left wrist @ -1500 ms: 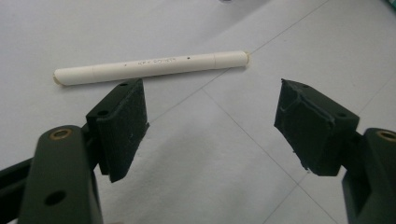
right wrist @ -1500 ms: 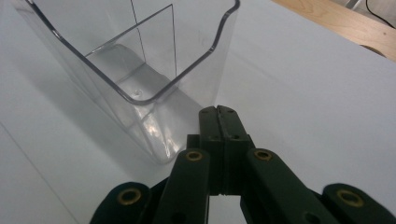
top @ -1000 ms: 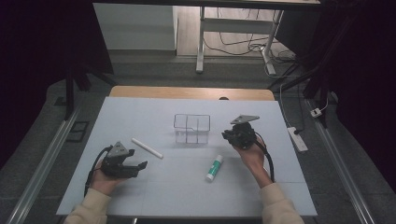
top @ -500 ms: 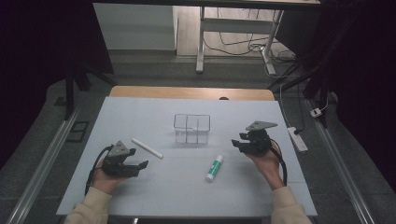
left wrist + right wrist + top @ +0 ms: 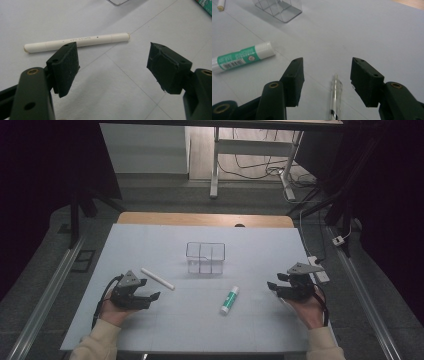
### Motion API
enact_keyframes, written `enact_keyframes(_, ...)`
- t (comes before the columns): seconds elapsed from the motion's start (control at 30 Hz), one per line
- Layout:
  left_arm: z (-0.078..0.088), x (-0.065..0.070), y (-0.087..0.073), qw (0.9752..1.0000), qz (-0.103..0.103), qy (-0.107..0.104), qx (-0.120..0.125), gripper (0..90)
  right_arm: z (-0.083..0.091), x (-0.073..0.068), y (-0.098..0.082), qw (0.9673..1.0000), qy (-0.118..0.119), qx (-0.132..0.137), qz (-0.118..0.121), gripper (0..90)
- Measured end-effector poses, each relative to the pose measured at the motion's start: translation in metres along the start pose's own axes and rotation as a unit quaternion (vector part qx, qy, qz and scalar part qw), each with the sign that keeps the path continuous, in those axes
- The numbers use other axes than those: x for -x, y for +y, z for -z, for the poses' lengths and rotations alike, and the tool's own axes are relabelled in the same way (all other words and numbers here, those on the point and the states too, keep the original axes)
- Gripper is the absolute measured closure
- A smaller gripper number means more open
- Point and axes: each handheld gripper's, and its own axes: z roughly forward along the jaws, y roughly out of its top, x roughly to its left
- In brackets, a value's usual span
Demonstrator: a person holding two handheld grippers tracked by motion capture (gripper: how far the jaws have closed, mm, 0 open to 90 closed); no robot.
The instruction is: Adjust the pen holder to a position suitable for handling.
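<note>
Right gripper [image 5: 325,82]: jaws apart, just been opening; a clear pen [image 5: 335,96] lies on the table [image 5: 165,240] between them, unclamped, its lower end cut off by the frame edge. Hard to make out from the high view.

Left gripper [image 5: 112,67]: jaws apart, empty, white marker [image 5: 76,42] just beyond.

Green-and-white glue stick [image 5: 229,299] and clear organiser [image 5: 205,258] mid-table.

High view looks down over the table [image 5: 150,245]; both gripper views sit close, sharing the clear box [image 5: 205,257].
</note>
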Motion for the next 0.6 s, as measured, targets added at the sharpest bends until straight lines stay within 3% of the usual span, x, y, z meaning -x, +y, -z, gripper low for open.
enact_keyframes(0.43,0.000,0.002,0.000,1.0000,-0.004,0.002,-0.006,25.7,0.019,0.008,-0.006,1.0000,-0.001,-0.006,-0.001,41.4)
enact_keyframes(0.6,-0.001,0.002,0.000,1.0000,-0.005,0.002,-0.006,25.7,0.024,0.011,-0.007,0.9998,0.000,-0.020,0.000,41.3)
